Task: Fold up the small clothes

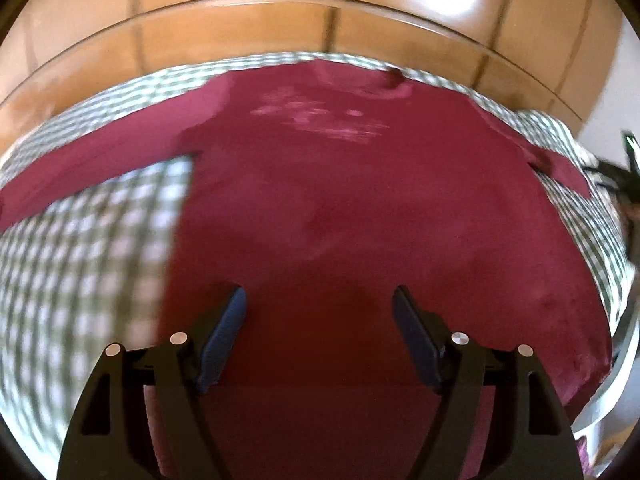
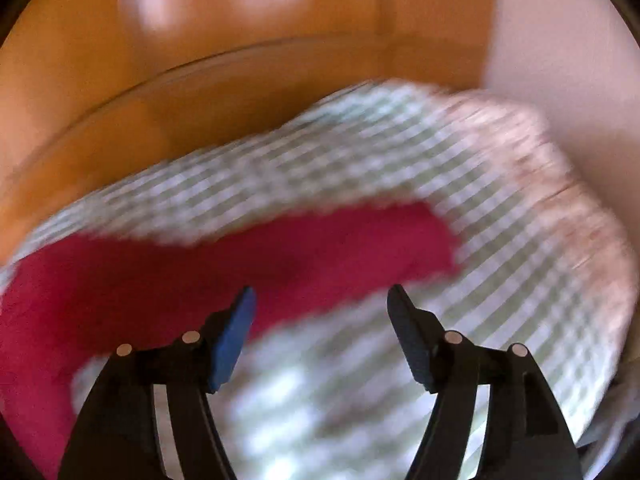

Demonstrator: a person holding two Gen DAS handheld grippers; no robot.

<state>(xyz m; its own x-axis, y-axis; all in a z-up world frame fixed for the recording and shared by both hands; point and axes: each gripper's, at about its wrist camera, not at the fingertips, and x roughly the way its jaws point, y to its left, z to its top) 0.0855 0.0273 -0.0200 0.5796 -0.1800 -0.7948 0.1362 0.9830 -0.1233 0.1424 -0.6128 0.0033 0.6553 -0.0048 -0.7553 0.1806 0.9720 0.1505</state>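
A dark red long-sleeved shirt (image 1: 340,208) with a faded pale print on its chest lies spread flat on a green-and-white checked cloth (image 1: 80,264). Its collar points away from me and its sleeves stretch out to both sides. My left gripper (image 1: 319,300) hovers over the shirt's lower body, jaws wide open with nothing between them. In the blurred right wrist view, one red sleeve (image 2: 240,264) lies across the checked cloth (image 2: 480,240). My right gripper (image 2: 321,300) stands open just above that sleeve's near edge, empty.
A wooden board (image 1: 240,32) with panel seams rises behind the checked cloth, and shows as an orange blur (image 2: 200,80) on the right side too. A pale wall (image 2: 560,60) stands at the right. Dark objects (image 1: 616,176) lie past the cloth's right edge.
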